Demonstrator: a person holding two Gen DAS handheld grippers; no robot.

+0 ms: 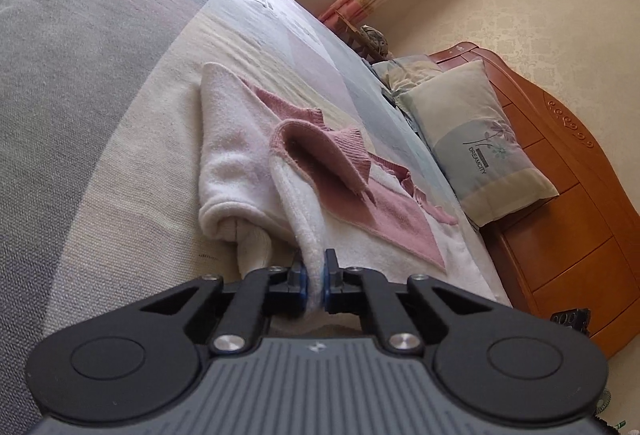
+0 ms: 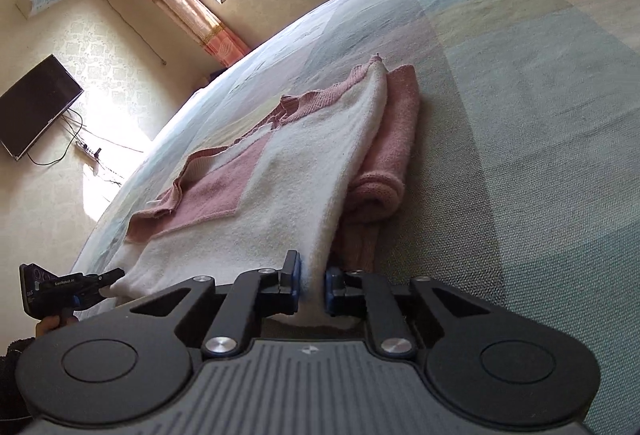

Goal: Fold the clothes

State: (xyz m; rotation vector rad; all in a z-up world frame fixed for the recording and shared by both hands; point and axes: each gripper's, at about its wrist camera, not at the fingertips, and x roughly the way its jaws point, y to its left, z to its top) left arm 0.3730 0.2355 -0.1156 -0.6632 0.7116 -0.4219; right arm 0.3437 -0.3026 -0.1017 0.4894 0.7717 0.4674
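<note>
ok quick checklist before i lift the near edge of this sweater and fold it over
1. Left gripper clamped on the sweater's white hem: ok.
2. Right gripper clamped on the same near edge: ok.
3. Both grips at opposite corners of that edge: ok; the left gripper shows at the far left in the right wrist view.
4. Bed cover beyond the sweater free for the fold: ok.
5. Pink sleeve lying flat: not ok, it is rolled up along the right side.
6. How many layers each grip holds: cannot tell.
</note>
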